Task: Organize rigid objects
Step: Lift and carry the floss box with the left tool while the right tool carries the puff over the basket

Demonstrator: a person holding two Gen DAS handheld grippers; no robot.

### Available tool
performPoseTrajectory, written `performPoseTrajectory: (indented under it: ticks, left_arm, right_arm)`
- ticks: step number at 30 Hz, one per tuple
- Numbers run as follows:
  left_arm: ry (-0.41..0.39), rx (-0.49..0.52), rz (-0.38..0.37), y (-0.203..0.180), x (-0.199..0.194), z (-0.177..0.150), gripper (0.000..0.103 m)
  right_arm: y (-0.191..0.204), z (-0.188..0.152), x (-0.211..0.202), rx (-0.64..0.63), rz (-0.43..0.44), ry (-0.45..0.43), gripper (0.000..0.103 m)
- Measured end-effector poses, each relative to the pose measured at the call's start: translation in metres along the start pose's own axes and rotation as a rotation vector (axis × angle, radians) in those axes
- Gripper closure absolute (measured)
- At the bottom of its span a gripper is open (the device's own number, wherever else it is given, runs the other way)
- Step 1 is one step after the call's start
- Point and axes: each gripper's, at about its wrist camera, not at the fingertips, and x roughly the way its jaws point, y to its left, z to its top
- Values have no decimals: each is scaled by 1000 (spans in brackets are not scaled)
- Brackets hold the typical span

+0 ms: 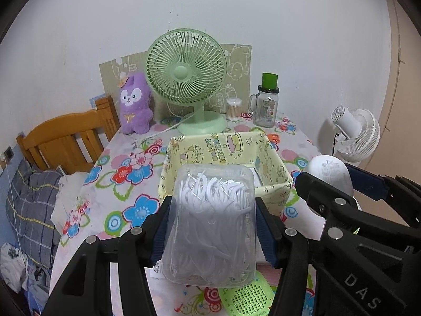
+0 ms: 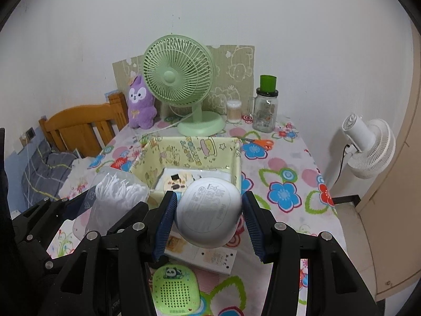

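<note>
Two light, stiff plastic things are in hand. The clear box of floss picks (image 1: pixel 210 223) is thin-walled and smooth, likely to flex or slip, so its long sides are the place to hold; the left gripper (image 1: pixel 211 229) is clamped on exactly those. The white rounded case (image 2: pixel 209 210) is glossy and curved, best pinched across its widest part, where the right gripper (image 2: pixel 208 226) squeezes it. Both hang above the table (image 2: pixel 289 163), just before the yellow fabric basket (image 2: pixel 147 155), which seemingly holds something flat already.

Black tongs (image 1: pixel 211 226), ribbed blue pads (image 2: pixel 164 226)
</note>
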Motion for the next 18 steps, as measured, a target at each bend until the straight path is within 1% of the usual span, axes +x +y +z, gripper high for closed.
performPoseTrajectory:
  ticks: [7, 11, 18]
  left_arm:
    - [3, 2, -4, 3, 13, 15, 43]
    - [12, 10, -13, 5, 26, 22, 43]
    - [30, 23, -22, 9, 54, 33, 43]
  right_arm:
    - [0, 15, 13, -5, 7, 10, 49]
    - [1, 22, 25, -21, -8, 21, 49]
    - [-3, 32, 50, -3, -26, 41, 49]
